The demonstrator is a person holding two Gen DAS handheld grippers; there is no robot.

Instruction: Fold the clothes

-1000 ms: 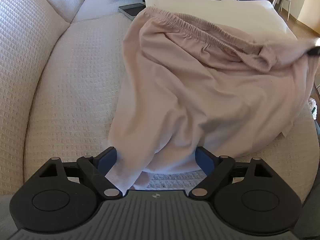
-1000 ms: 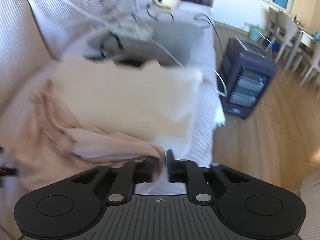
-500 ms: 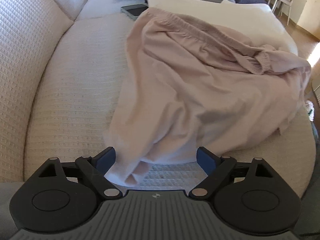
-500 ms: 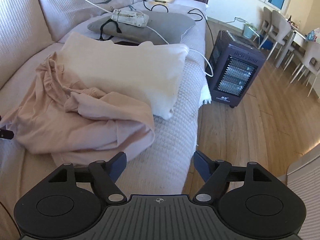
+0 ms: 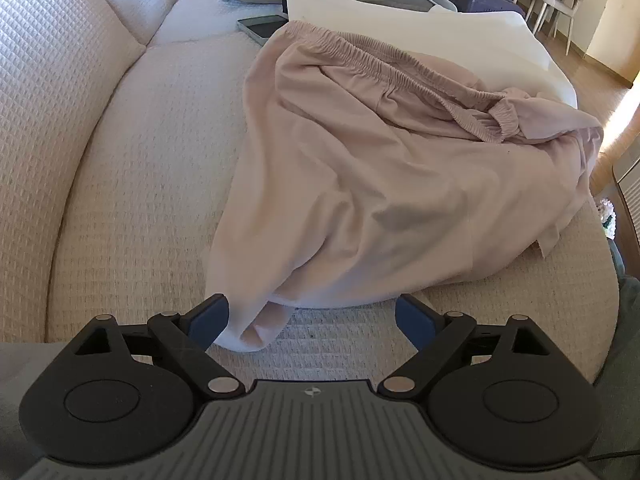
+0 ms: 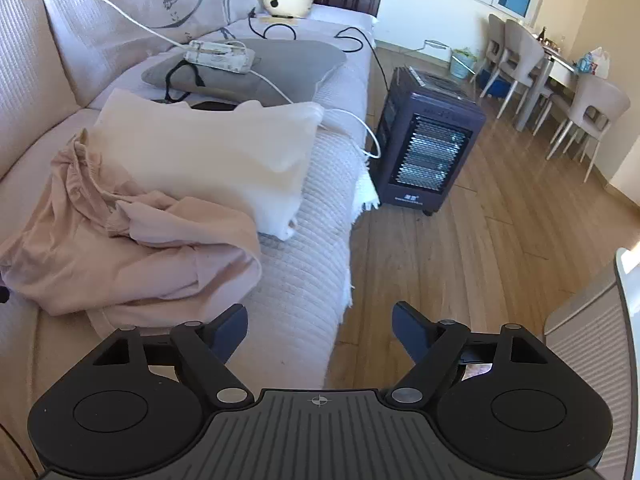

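Observation:
Pale pink trousers (image 5: 380,184) lie rumpled on the cream sofa seat (image 5: 132,184), their elastic waistband (image 5: 384,64) resting against a cream pillow (image 5: 420,28). My left gripper (image 5: 312,316) is open; the trousers' near hem lies loose between its jaws, close to the left fingertip (image 5: 208,316), and is not pinched. In the right wrist view the trousers (image 6: 120,256) sit heaped at the left. My right gripper (image 6: 320,324) hovers over the sofa's front edge with its jaws still opening and nothing between them.
A phone (image 5: 264,26) lies beyond the waistband. A grey cushion (image 6: 288,68) carries a power strip (image 6: 220,56) with trailing cables. A dark heater (image 6: 428,152) stands on the wooden floor (image 6: 460,264) beside the sofa. Chairs (image 6: 520,56) stand further back.
My right gripper let go of the trousers' fabric, opened wide and drew back toward the sofa's edge; the fabric dropped onto the heap. The left gripper stayed almost still.

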